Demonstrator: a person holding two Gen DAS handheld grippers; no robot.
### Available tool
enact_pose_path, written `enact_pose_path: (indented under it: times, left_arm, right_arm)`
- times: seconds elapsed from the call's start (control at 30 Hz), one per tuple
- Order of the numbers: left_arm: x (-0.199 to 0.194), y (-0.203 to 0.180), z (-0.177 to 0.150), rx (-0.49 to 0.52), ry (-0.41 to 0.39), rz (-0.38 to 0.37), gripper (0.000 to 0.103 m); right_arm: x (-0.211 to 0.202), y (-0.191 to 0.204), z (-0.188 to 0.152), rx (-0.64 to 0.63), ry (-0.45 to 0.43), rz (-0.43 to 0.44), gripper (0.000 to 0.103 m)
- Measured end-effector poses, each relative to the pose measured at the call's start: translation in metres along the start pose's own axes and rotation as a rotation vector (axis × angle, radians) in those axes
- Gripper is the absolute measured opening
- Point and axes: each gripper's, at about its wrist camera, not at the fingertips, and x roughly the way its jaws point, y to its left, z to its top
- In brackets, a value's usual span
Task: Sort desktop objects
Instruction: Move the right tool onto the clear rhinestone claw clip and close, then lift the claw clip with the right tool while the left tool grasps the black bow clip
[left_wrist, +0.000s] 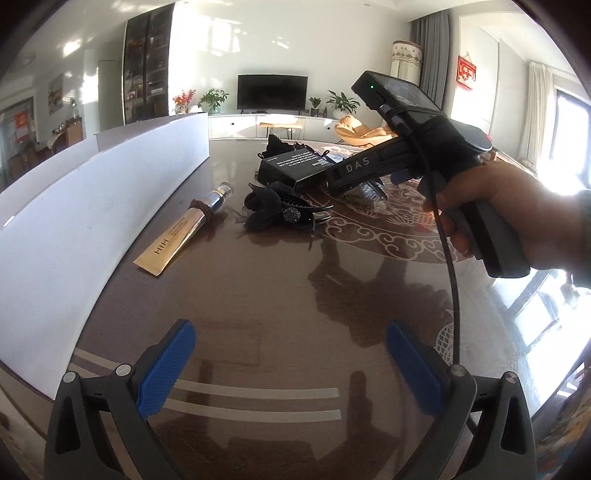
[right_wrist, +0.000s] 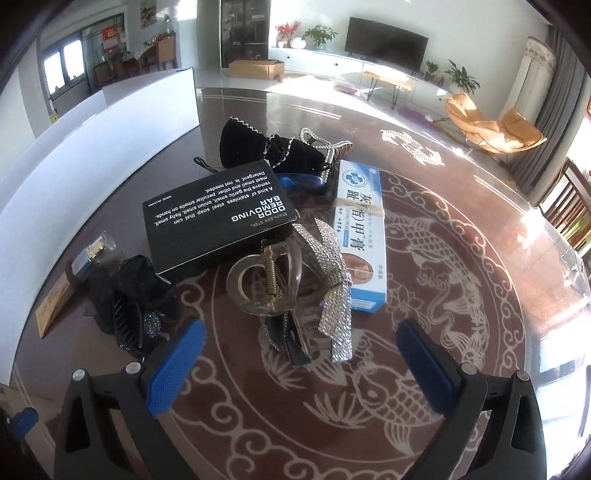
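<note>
A cluster of small items lies on the dark patterned table (right_wrist: 461, 206). In the right wrist view I see a black soap box (right_wrist: 218, 218), a white and blue ointment box (right_wrist: 364, 236), a clear hair claw (right_wrist: 266, 277) with a rhinestone bow (right_wrist: 332, 291), a black lace-trimmed hair piece (right_wrist: 258, 147) and a black flower hair clip (right_wrist: 133, 306). My right gripper (right_wrist: 301, 365) hovers open just in front of the clear claw. In the left wrist view a gold tube (left_wrist: 184, 229) and the black flower clip (left_wrist: 280, 210) lie ahead. My left gripper (left_wrist: 291, 365) is open over bare table.
A long white board (left_wrist: 92, 206) stands along the table's left side. A hand (left_wrist: 517, 214) holds the right gripper's black body (left_wrist: 406, 147) above the items in the left wrist view. A living room with a TV (left_wrist: 272, 92) and chairs lies beyond the table.
</note>
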Motion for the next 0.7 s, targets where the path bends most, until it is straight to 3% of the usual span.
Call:
enact_pose_path:
  times: [0.13, 0.2, 0.27, 0.37, 0.53, 0.7]
  left_arm:
    - [0.000, 0.004, -0.002, -0.022, 0.001, -0.023, 0.103]
    - [0.003, 0.006, -0.003, -0.034, 0.008, -0.033, 0.103]
    - [0.005, 0.009, -0.002, -0.049, 0.012, -0.045, 0.103]
    - [0.010, 0.012, -0.001, -0.075, 0.021, -0.058, 0.103]
    - [0.011, 0.014, -0.001, -0.090, 0.023, -0.069, 0.103]
    - [0.007, 0.016, -0.002, -0.086, 0.014, -0.065, 0.103]
  right_arm:
    - [0.011, 0.008, 0.007, -0.041, 0.012, -0.025, 0.102]
    - [0.013, 0.009, 0.007, -0.048, 0.017, -0.041, 0.096]
    - [0.007, 0.007, 0.007, -0.037, -0.015, -0.050, 0.073]
    - [0.000, 0.000, 0.007, -0.005, -0.026, -0.028, 0.055]
    - [-0.015, -0.005, -0.008, 0.002, -0.050, -0.020, 0.055]
    - [-0.036, -0.014, -0.044, 0.028, -0.071, 0.009, 0.055]
